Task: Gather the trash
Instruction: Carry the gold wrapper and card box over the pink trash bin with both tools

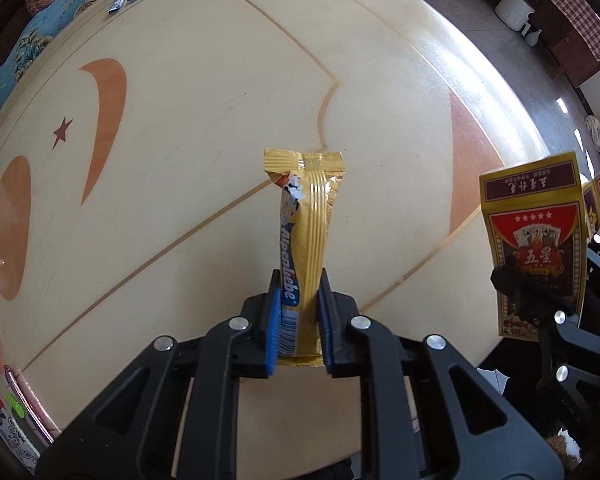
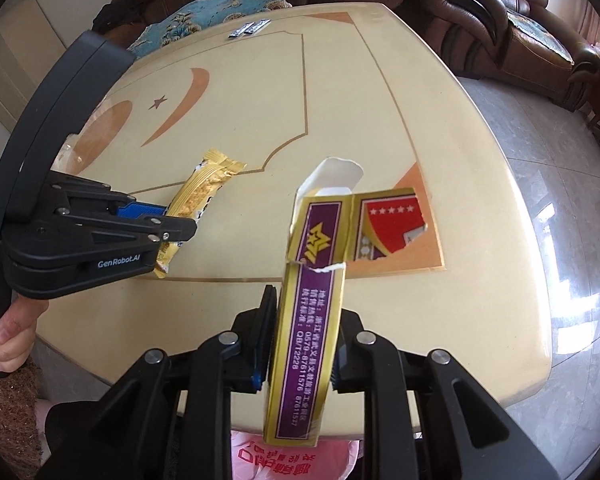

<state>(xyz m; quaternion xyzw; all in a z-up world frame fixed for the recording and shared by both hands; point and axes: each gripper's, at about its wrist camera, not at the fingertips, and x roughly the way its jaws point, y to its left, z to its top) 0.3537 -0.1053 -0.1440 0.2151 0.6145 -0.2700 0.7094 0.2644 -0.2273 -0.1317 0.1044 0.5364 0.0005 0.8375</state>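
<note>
Blue-padded jaws of the left gripper (image 1: 298,320) pinch the lower end of a torn, gold foil candy wrapper (image 1: 306,240), which is lifted off the cream, inlaid tabletop (image 1: 180,160), so the flimsy foil hangs straight instead of crumpling. Beside it the right gripper (image 2: 300,344) clamps the narrow gold-and-purple sides of an opened, empty playing-card box (image 2: 308,320), its torn flap (image 2: 336,176) sticking up; holding it by the edges likely keeps the light cardboard from collapsing. Both pieces of trash are therefore held clear of the table, one in each tool. A pink plastic bag with red print (image 2: 292,456) shows just below the near table edge, probably where they belong. Two small dark packets (image 2: 250,29) lie at the far edge, well apart, probably trash still to collect. Nothing blocks the way toward the bag
</note>
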